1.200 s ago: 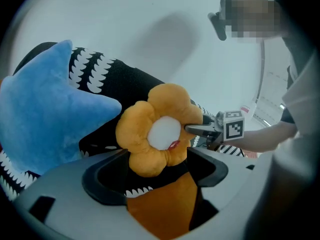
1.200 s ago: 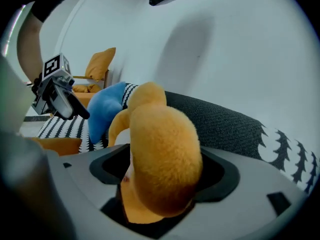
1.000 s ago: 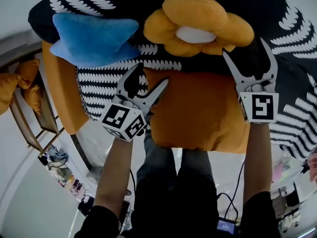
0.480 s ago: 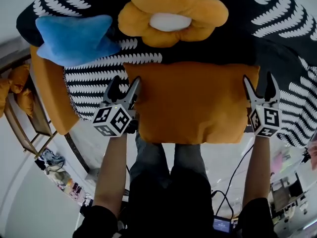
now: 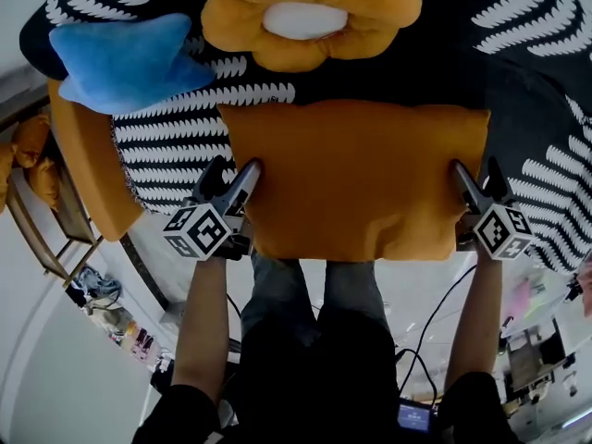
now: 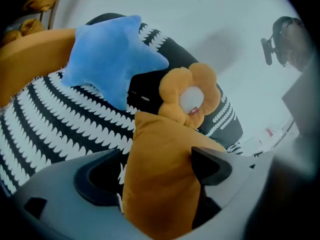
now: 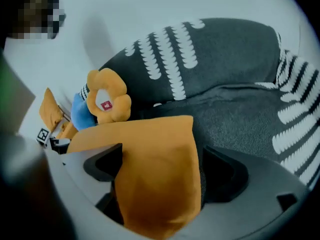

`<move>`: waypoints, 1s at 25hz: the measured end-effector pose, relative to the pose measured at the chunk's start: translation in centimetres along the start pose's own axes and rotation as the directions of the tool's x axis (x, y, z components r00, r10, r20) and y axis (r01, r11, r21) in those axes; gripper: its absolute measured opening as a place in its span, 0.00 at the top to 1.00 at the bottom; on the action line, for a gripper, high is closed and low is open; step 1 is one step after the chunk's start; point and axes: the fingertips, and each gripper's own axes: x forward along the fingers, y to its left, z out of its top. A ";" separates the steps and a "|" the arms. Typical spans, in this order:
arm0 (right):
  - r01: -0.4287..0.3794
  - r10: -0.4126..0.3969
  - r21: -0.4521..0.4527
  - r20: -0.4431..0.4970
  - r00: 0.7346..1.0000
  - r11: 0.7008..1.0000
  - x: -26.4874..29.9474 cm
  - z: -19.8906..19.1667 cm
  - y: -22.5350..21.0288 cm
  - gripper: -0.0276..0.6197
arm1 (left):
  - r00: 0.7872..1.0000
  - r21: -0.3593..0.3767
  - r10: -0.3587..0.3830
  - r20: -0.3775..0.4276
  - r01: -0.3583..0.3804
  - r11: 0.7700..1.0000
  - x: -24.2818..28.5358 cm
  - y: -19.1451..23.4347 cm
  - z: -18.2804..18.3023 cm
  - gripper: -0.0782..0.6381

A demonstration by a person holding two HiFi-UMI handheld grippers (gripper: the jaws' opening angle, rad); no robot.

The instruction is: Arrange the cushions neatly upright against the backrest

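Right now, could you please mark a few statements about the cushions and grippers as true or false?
1. The square cushion sits between the jaws of both grippers. True: the left gripper and the right gripper straddle its side edges, and their jaws are opening.
2. The star cushion is green. False: it is blue.
3. The flower cushion has a white centre. True.
4. The flower cushion lies on the floor. False: it lies on the black-and-white sofa, beyond the square cushion.
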 end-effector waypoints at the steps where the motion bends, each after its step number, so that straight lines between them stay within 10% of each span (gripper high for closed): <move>1: -0.030 0.031 0.055 -0.024 0.999 0.998 0.2 -0.5 -0.2 0.21 | 1.000 -0.025 -0.021 -0.009 0.021 0.999 0.0 0.0 -0.2 0.27; 14: -0.100 0.106 0.125 -0.047 0.993 0.987 2.6 -2.4 0.8 0.21 | 0.978 -0.080 -0.157 -0.140 0.147 0.986 3.4 -0.4 -3.7 0.23; 25: 0.044 -0.039 -0.067 0.072 0.997 0.997 -2.1 -3.9 6.2 0.61 | 0.965 0.058 -0.251 -0.078 0.255 0.965 -0.1 -3.9 -5.0 0.51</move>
